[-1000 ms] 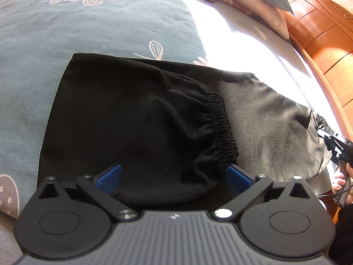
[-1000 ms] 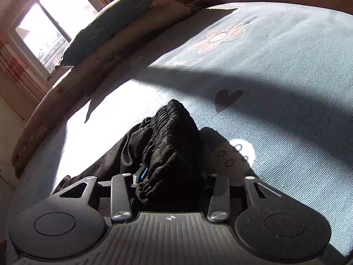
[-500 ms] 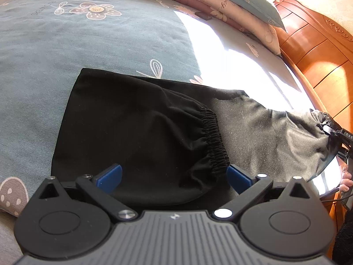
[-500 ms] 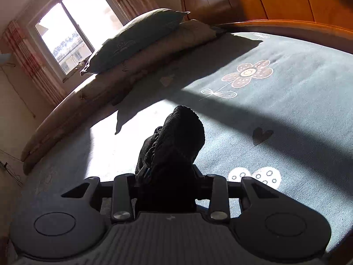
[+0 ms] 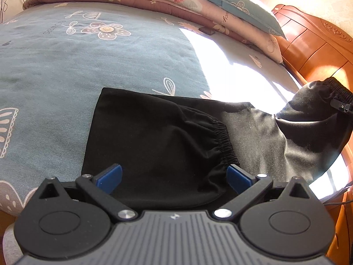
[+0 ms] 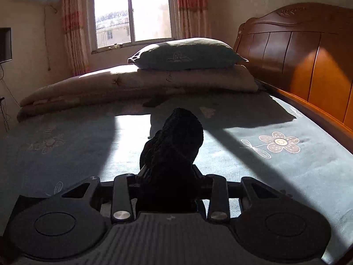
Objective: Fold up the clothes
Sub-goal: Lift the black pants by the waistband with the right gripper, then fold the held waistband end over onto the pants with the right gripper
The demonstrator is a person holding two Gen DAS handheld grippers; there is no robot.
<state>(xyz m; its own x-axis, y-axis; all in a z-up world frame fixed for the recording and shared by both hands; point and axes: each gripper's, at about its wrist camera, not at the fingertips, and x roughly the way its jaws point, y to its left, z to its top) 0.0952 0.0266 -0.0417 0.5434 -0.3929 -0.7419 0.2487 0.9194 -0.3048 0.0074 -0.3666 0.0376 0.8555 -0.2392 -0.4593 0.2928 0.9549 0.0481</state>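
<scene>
**Black trousers half folded on the bed, one end lifted**

In the left wrist view, the left tongs point(image 5: 174, 175) stand spread wide, their blue pads point(image 5: 109, 175) apart over the near edge of the black garment point(image 5: 154, 141) and gripping nothing. The garment lies on the grey-blue bed sheet point(image 5: 66, 72), directly at 12 o'clock from these tongs. Its near part is folded over itself, and a gathered elastic hem point(image 5: 225, 141) runs across the top layer at about 1 o'clock. Past that hem the cloth stretches toward 2 o'clock into bright sunlight, where its far end rises off the bed. That raised end, with a ribbed elastic band point(image 5: 340, 91), is held at the picture's right edge by the right tongs point(image 5: 342, 107), of which only a dark tip shows.

In the right wrist view, the right tongs point(image 6: 168, 176) are clamped on a bunched black fold of the garment that stands up between the fingers at 12 o'clock. Beyond it lies the sheet with a printed flower point(image 6: 279, 142) at 2 o'clock. Farther back a folded quilt point(image 6: 110, 88) carries a pillow point(image 6: 187, 54), the wooden headboard point(image 6: 297, 50) stands at 2 o'clock, and a window point(image 6: 132, 11) is farthest.
</scene>
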